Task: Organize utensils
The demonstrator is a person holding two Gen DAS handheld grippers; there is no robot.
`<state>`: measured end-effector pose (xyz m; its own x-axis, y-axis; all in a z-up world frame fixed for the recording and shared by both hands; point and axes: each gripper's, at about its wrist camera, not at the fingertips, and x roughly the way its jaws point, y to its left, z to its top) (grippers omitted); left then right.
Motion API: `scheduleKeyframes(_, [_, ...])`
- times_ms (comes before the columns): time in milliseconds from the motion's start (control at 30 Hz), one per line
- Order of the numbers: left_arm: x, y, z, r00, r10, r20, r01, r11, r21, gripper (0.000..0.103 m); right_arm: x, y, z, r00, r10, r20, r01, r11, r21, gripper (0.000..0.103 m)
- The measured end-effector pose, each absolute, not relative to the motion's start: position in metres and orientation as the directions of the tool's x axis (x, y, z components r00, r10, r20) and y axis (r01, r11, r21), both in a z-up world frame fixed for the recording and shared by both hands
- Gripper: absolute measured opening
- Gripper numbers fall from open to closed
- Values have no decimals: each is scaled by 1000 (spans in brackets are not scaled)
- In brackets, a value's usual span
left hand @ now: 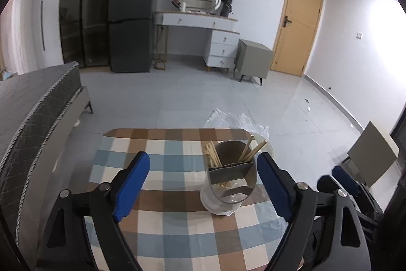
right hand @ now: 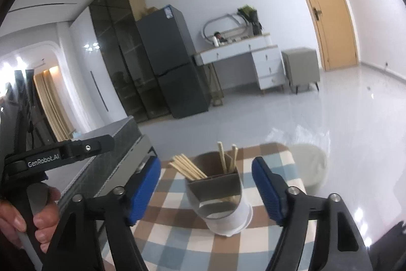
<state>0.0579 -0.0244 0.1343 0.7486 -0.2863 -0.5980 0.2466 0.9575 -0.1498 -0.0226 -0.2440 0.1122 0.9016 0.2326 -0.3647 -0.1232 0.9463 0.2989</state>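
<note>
In the left wrist view we see only a corner of the right gripper [left hand: 341, 175] at the lower right, so we cannot read its jaws there. The holder [left hand: 229, 179] hides the lower ends of the chopsticks [left hand: 250, 150] behind its grey insert. The table [left hand: 177, 233] runs off the bottom edge.

In the right wrist view the whole scene is slightly blurred. At the lower left we see a hand [right hand: 28, 217], cut off by the frame edge. The left gripper [right hand: 76, 149] shows only its black body, its fingers out of frame. The mirror reflection [right hand: 218, 36] is too small to make out.

Grey tile floor [left hand: 198, 93], white walls, fridge [left hand: 133, 14], wood door [left hand: 298, 19].
</note>
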Motion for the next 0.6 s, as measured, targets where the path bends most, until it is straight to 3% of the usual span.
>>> scheduleKeyframes(233, [38, -8, 135, 791, -245, -561, 201, 970, -140, 91, -55, -226, 123, 921, 230, -313, -152, 955, 255, 94])
scheduleKeyframes(600, [0, -2, 122, 852, -217, -477, 201, 976, -85, 98, -102, -212, 116, 956, 204, -213, -165, 968, 187, 103])
